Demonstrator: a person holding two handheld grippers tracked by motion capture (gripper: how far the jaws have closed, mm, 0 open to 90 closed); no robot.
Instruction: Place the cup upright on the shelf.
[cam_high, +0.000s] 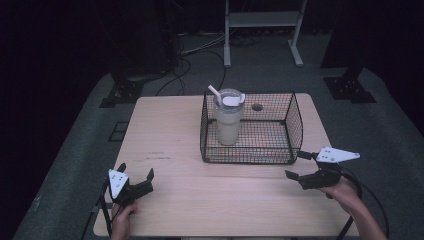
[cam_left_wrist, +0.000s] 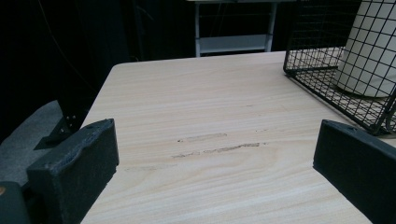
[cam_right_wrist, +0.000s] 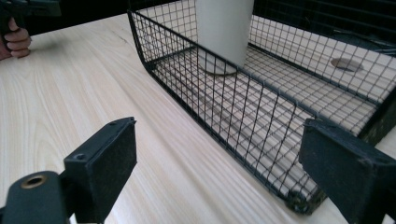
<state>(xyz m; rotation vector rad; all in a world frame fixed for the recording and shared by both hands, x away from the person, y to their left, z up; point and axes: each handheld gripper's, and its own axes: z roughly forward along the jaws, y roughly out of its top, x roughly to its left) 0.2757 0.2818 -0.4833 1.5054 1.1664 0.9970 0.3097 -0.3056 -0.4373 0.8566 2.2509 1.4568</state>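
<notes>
A black wire basket (cam_high: 295, 131) stands on the wooden table (cam_high: 165, 135), right of centre. Inside its left part stands a pale translucent tumbler (cam_high: 228, 122) with a lid and a white straw (cam_high: 214, 93). My left gripper (cam_high: 135, 174) rests open over the table's front left corner, far from the basket. My right gripper (cam_high: 300, 165) is open at the basket's front right corner, jaws apart with nothing between them. In the right gripper view the basket's near wall (cam_right_wrist: 243, 121) and the tumbler's base (cam_right_wrist: 224, 32) lie ahead. The left gripper view has the basket (cam_left_wrist: 322, 70) and tumbler (cam_left_wrist: 369, 51) at upper right.
A round hole (cam_high: 257, 107) in the tabletop shows through the basket's far side. Bare wood spreads across the table's left half and front strip. Beyond the table are dark floor, cables and a metal stand (cam_high: 262, 30). Scuff marks (cam_left_wrist: 219, 144) mark the wood ahead of the left gripper.
</notes>
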